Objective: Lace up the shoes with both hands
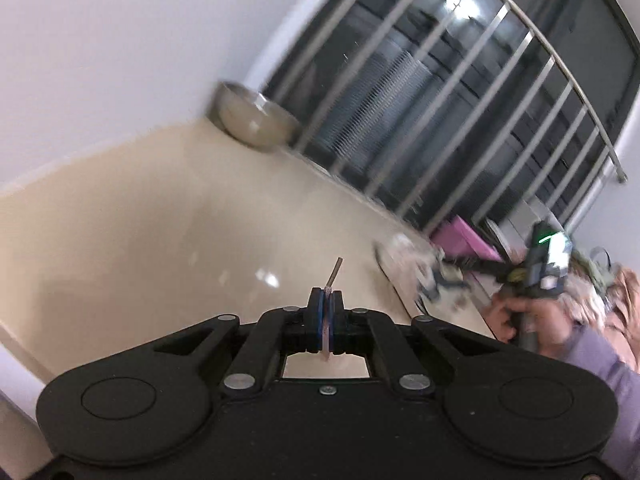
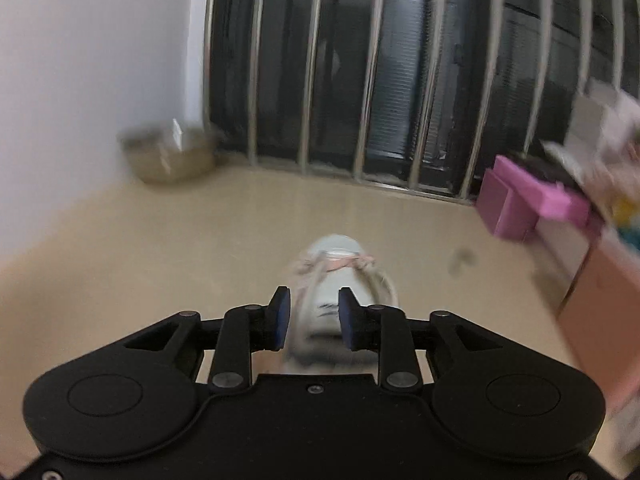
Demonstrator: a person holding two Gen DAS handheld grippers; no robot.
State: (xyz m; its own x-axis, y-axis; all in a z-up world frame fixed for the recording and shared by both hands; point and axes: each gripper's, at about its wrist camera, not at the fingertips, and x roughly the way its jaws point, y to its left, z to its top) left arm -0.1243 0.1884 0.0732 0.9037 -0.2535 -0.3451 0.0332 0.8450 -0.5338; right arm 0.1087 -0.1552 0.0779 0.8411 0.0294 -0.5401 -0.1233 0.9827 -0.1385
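Left tool [image 1: 326, 300] pinched together on a pink lace [image 1: 327, 334], its aglet tip poking out past the pads; rest of the lace hidden behind the linkage. Right of that tool, on the beige floor [image 1: 140, 220], a blurred white shoe [image 1: 408, 264], detail lost to smear. Right tool [image 2: 314, 316] standing apart, nothing pressed between its pads; shoe [image 2: 334, 276] beyond the gap, heel end cut off, pink lacing across it hard to trace.

Shoe [image 2: 340, 276] blurred; heel behind gripper [image 2: 314, 322].
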